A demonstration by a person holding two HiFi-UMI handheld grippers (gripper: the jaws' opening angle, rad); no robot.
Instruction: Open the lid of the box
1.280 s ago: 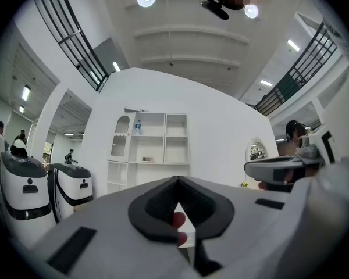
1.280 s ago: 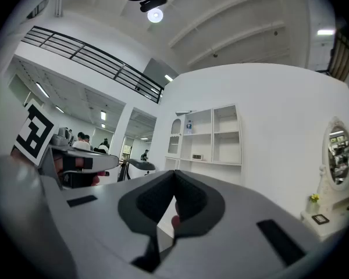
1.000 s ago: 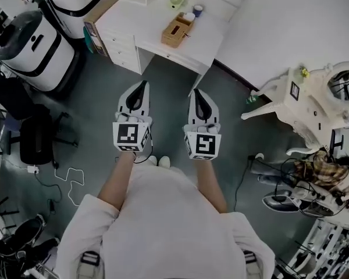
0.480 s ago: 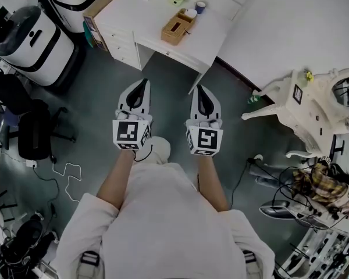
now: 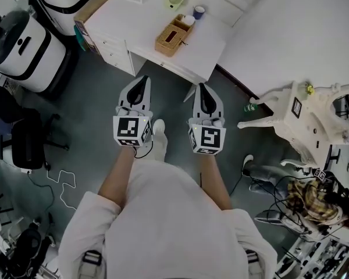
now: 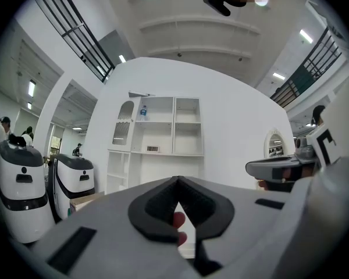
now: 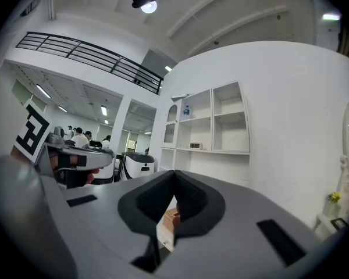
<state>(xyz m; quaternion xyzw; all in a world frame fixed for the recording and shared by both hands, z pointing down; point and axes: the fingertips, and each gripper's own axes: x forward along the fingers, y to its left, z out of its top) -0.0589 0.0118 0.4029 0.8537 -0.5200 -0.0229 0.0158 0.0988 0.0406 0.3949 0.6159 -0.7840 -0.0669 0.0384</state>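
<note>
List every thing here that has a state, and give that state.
left tool, shut, empty
right tool, shut, empty
box, lid looks closed, untouched
desk drawers, shut

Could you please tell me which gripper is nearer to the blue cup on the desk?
Right. The right gripper points almost straight at the blue cup; the left gripper sits farther left.

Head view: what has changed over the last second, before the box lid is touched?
The person stepped forward: a shoe now shows between the two grippers, and the white desk with the woven box lies nearer them. Nothing was gripped or released. The left gripper and right gripper stay shut, empty, side by side.
</note>
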